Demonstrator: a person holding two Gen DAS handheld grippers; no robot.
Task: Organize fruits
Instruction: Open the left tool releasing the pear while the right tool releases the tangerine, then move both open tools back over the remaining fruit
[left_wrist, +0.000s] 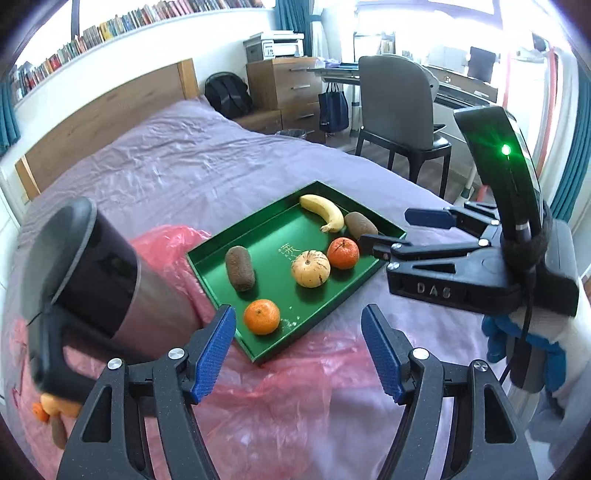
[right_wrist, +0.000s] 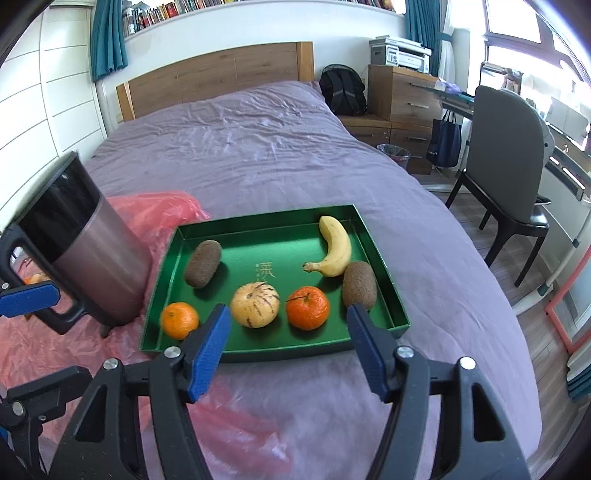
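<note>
A green tray (left_wrist: 280, 225) (right_wrist: 258, 236) lies on the purple bed. In it are a banana (left_wrist: 325, 212) (right_wrist: 338, 247), two kiwis (right_wrist: 203, 262) (right_wrist: 359, 284), two oranges (right_wrist: 180, 319) (right_wrist: 307, 307) and a pale striped melon-like fruit (left_wrist: 310, 268) (right_wrist: 255, 304). My left gripper (left_wrist: 298, 314) hangs above the tray's near corner, open and empty. Above the tray's front edge my right gripper (right_wrist: 288, 312) is open too, with nothing between its pads. In the left wrist view the right gripper (left_wrist: 399, 232) reaches in from the right by the tray's far corner.
A steel jug (left_wrist: 92, 269) (right_wrist: 85, 251) with a black handle stands left of the tray on pink plastic sheeting (left_wrist: 295, 387). An orange and another fruit (left_wrist: 48, 410) lie on the plastic at lower left. A grey chair (right_wrist: 513, 155) and drawers stand beyond the bed's right side.
</note>
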